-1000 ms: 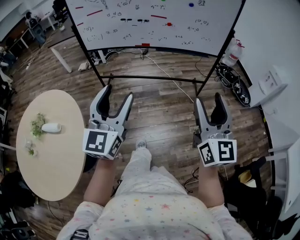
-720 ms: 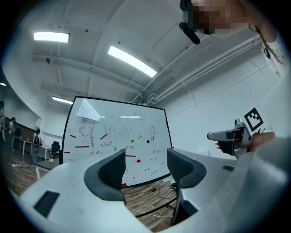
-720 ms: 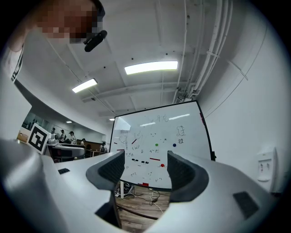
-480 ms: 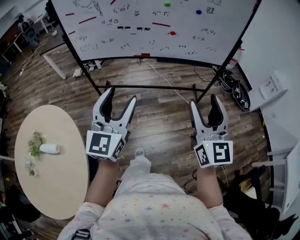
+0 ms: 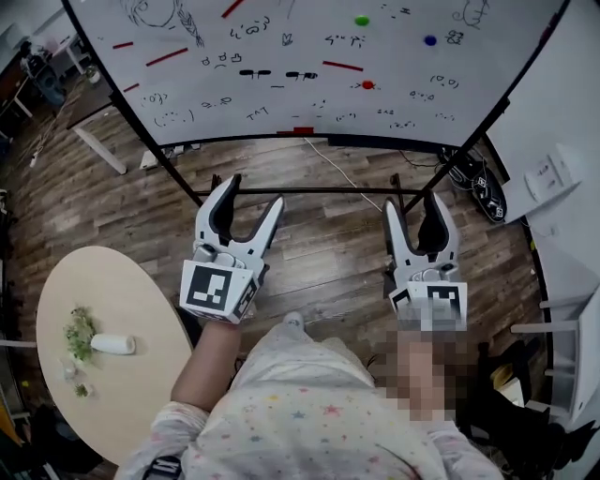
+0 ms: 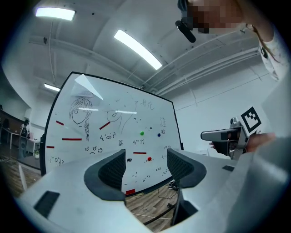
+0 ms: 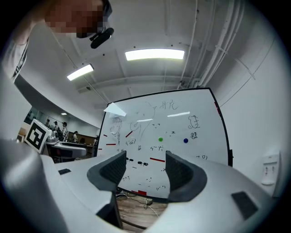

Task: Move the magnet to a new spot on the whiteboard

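We have stepped closer: over the last second the whiteboard [image 5: 281,37] has grown in the head view and slid down toward us, while the round desk [image 5: 122,309] has dropped to our lower left. The left tongs [image 5: 253,195] and the right tongs [image 5: 413,204] are held out in front of us, each wide open with nothing between its jaws, and both are well short of the board. Three round magnets sit on it: a red magnet [image 5: 367,84] lowest, a green magnet [image 5: 362,20] and a blue magnet [image 5: 430,40] higher up. We cannot tell which is meant; the red looks the easiest reach. We judge this is only the approach, with more closing-in needed before any grasp.
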The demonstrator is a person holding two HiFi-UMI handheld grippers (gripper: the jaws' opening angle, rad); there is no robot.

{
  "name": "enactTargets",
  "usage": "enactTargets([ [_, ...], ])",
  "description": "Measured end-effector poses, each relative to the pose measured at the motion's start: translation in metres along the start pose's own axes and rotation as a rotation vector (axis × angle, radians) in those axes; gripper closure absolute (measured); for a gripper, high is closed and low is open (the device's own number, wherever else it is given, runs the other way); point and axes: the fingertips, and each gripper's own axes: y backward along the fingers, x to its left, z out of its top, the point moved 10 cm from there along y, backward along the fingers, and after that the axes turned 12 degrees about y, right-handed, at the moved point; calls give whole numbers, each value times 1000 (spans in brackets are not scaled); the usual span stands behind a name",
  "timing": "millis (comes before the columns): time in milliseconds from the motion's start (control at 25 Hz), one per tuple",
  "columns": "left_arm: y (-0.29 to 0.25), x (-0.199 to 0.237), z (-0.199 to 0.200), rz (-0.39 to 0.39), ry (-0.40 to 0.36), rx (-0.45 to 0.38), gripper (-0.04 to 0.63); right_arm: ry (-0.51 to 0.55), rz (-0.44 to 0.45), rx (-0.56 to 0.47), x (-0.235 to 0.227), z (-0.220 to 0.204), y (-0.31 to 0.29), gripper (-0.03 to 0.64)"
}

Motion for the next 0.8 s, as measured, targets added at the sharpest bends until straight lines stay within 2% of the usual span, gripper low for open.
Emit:
enactTargets([
  [160, -20, 25, 4, -10, -13, -14, 333, 47, -14, 24, 8, -5, -27, 364],
  [440, -55, 54, -3, -12, 0, -12, 333, 49, -11, 58, 5, -18, -70, 365],
  [800, -117, 83, -3, 41, -21, -17, 333, 32, 19, 25, -30, -33, -151, 367],
])
